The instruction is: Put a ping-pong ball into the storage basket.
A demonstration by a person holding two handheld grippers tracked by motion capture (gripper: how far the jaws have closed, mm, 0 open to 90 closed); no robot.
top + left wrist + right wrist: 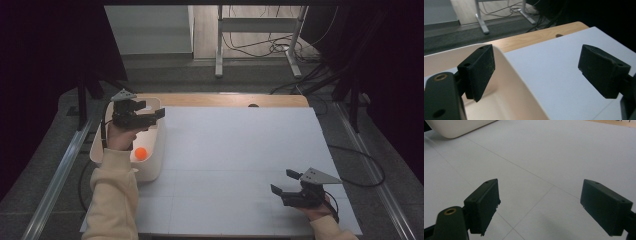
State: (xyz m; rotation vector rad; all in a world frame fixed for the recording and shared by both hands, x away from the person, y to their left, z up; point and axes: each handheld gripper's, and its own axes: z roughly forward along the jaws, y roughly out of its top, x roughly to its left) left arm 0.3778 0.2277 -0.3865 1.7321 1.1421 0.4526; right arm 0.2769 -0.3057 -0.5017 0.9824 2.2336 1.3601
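Left tool (150, 111) held wide and empty above a white bin (158, 150) containing an orange ball (141, 153).

At the left of the high view, the smooth, round-cornered plastic bin sat on the matte white tabletop (240, 150), the small glossy ball on its floor just below the cream-sleeved left hand (120, 137). That hand held the left tool roughly level over the bin, its flat black rubbery pads (482, 70) straddling the curved rim. At lower right, the right tool (286, 182) rested low near the tabletop, pointing toward upper left, its blocky jaws equally wide with nothing between. Thin seams crossed the surface; a pale wood edge showed at the far side.
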